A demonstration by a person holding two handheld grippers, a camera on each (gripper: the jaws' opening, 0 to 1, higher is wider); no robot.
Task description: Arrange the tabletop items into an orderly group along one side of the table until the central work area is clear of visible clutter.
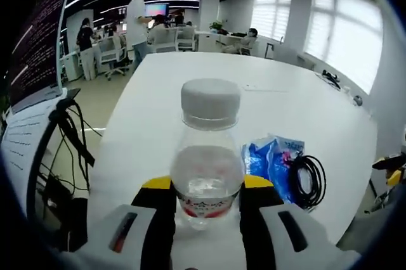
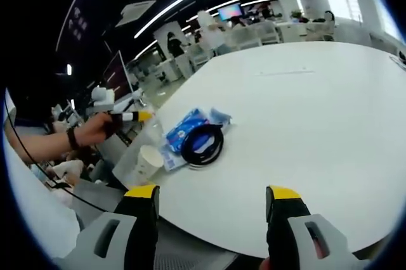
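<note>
Left gripper (image 1: 206, 203) fingers clamp the water bottle (image 1: 208, 156), right gripper (image 2: 212, 210) fingers spread wide and empty; blue packet (image 2: 185, 128) and cable coil (image 2: 203, 145) already sit grouped at the table (image 2: 304, 111) edge, bottle placement remaining

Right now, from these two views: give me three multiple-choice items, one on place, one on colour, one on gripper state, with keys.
1. Where is the cable coil relative to the blue packet?
A. Lying partly on it
B. Across the table from it
C. Inside the bottle

2. What colour is the cap of the bottle?
A. Red
B. White
C. Black

3. What state is the right gripper in?
A. Shut on the coil
B. Shut on the packet
C. Open, holding nothing

Key: 1 A, the black coil overlaps the packet's edge in both views. 2 B, the cap is white in the left gripper view, where the left gripper clamps the bottle. 3 C, its jaws stand wide apart over the table edge with nothing between them.
</note>
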